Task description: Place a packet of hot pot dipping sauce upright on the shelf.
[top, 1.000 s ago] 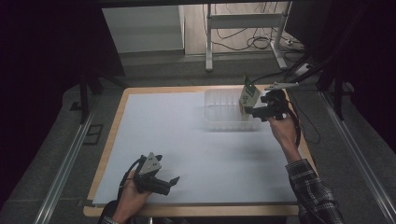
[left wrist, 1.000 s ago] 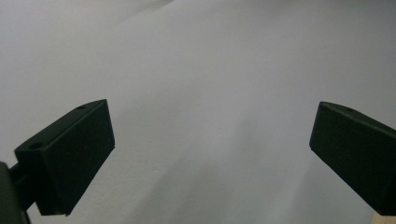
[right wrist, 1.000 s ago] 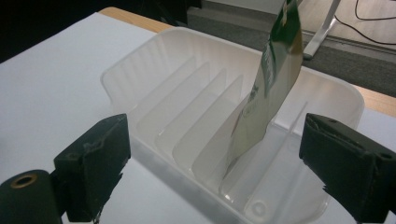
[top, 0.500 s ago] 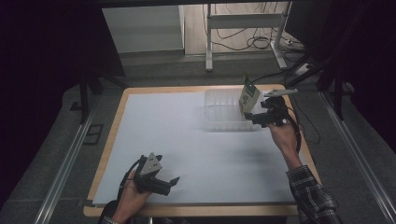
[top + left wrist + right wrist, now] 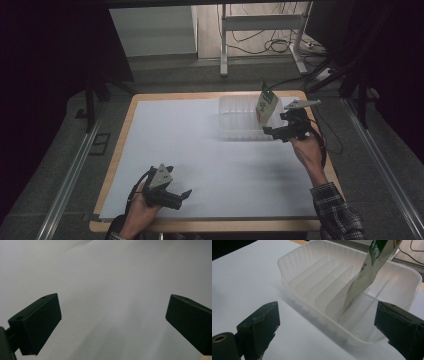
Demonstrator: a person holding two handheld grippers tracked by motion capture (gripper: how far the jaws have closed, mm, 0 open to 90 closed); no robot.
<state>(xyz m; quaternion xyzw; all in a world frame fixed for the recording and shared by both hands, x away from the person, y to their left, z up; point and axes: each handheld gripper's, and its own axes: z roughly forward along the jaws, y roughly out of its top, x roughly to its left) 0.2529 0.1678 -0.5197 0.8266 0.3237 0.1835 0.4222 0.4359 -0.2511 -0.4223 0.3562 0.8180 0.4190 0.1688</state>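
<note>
A dark room surrounds the worktop [image 5: 150, 107], whose wooden edge frames a white sheet. At about seven o'clock the left tool [image 5: 175, 196] rests low on the bare sheet, jaws spread wide with nothing between them, apparently parked out of the way. Toward two o'clock sits a clear ribbed tray [image 5: 312, 262], its dividers made to keep flat things on edge. A green-and-white packet [image 5: 364, 277] leans in one slot there. Just beside the tray, the right tool [image 5: 276, 132] has its jaws wide apart, empty.
</note>
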